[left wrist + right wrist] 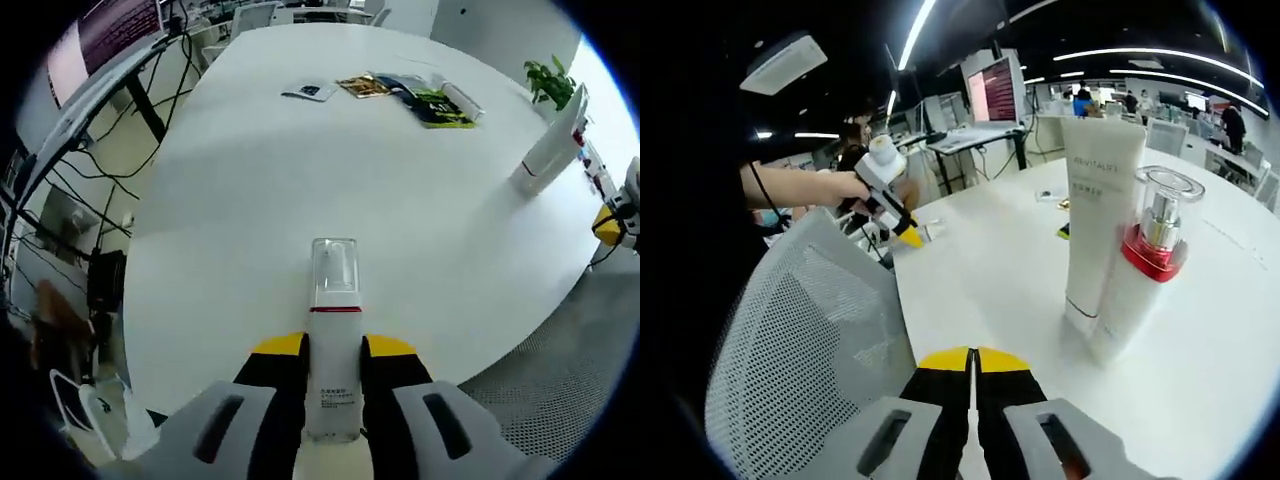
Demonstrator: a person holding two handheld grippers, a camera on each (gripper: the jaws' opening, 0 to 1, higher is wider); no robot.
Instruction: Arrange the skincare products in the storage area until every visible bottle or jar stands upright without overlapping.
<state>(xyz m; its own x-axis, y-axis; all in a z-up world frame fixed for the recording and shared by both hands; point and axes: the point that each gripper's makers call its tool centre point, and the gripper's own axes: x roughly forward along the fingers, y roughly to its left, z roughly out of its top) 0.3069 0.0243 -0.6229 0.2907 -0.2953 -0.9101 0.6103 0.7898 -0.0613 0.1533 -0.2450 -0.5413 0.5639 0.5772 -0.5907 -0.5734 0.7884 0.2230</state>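
My left gripper (pixel 333 345) is shut on a white bottle (pixel 334 330) with a red band and a clear cap, which points forward over the white table (pixel 300 190). Across the table stand a tall white tube (pixel 553 140) and a pump bottle (pixel 530 172). In the right gripper view the tall white tube (pixel 1098 200) and the red-collared pump bottle (pixel 1140 275) stand upright, touching side by side, ahead and to the right of my right gripper (pixel 972 352). That gripper is shut with nothing in it. A hand holds the left gripper (pixel 902 232) at the table's far edge.
Booklets (pixel 420 95) and a lying white tube (pixel 462 100) sit at the table's far end, with a small card (pixel 310 92) beside them. A grey mesh chair back (pixel 800 330) stands left of the right gripper. Cables and a monitor (pixel 100 40) lie beyond the table's left side.
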